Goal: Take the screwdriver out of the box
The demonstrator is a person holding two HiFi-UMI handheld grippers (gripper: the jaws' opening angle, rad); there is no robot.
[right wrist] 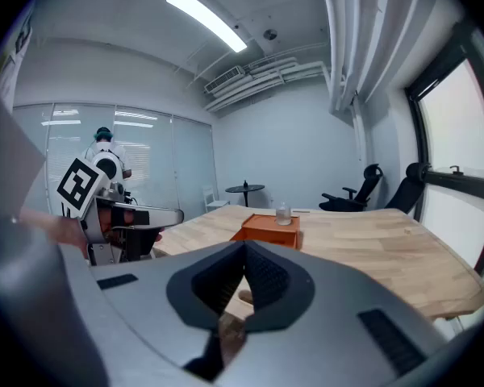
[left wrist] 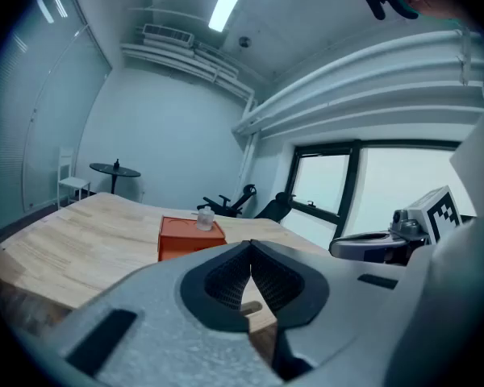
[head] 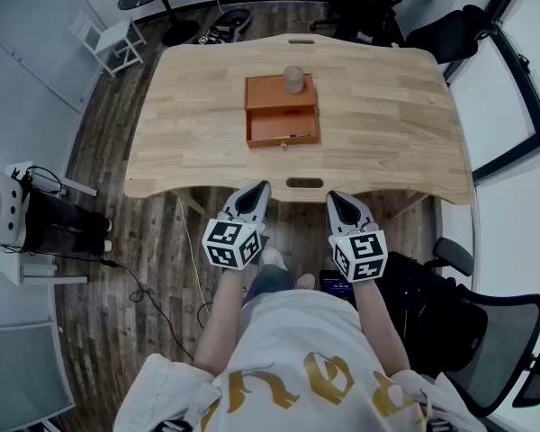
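left gripper (head: 259, 190): jaws closed tip to tip with nothing between them. Held off the near edge of the table (head: 387, 124), aimed at the box and slightly down.
right gripper (head: 336, 199): same. Jaws together and empty, beside the left one, also short of the table edge.
orange box (head: 268, 93): mid-table, well apart from both grippers. Its drawer (head: 272, 122) is pulled out toward the person, with a small knob (head: 283, 147) on the front.
jar (head: 293, 79): small and clear, upright on the box top, toward the far side.
screwdriver (head: 291, 136): thin dark item lying along the inside of the drawer's front wall. It reads as the tool, but it's too small to tell handle from tip. Only the head view shows it; from the gripper views the drawer's inside can't be seen.
progress: access looks sorted since the drawer is open. No reach and no grasp, and the tool is in the box, so extraction itself hasn't started, as I read it.
left to do: open one gripper, reach across the near half of the table, pinch the tool, lift it clear of the drawer walls.
risk: the tool hugs the front wall, so there's likely little room for a jaw on that side. A bump to the box could tip the jar.
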